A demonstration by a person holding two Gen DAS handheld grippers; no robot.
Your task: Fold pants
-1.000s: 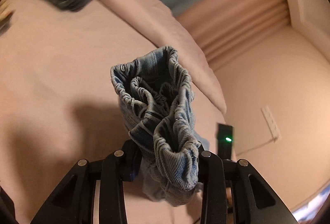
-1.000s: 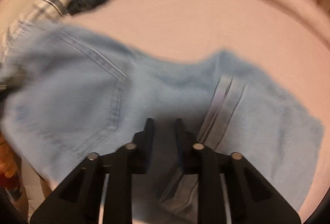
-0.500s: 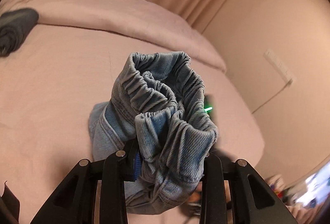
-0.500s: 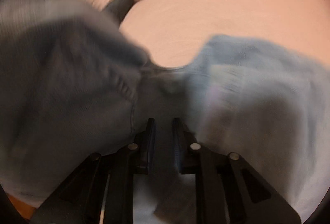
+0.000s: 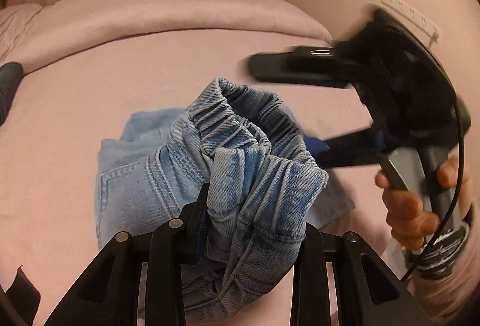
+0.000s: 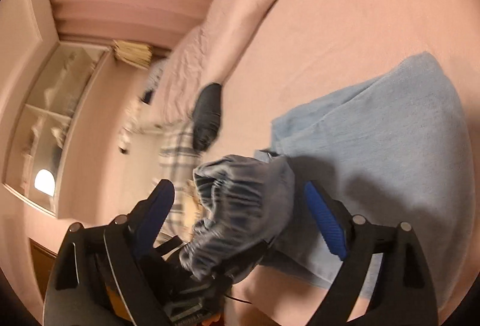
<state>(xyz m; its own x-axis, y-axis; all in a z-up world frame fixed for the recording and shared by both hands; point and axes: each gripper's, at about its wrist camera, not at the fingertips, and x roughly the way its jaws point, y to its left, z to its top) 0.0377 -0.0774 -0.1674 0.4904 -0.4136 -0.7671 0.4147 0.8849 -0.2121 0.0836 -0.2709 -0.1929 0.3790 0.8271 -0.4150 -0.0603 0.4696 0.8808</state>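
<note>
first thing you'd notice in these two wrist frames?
The bunched elastic waistband of the light-blue jeans, clamped in the left gripper at the centre of the left wrist view, the rest of the denim lying on the pink bed below. Next, the right gripper, blurred at the right of that view, its jaws opening with blue pads either side of the waistband, not pressing it.

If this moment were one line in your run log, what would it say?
task: fold pants | left gripper: shut on jeans waistband | right gripper: jaws opening, not gripping | jeans: on bed
</note>
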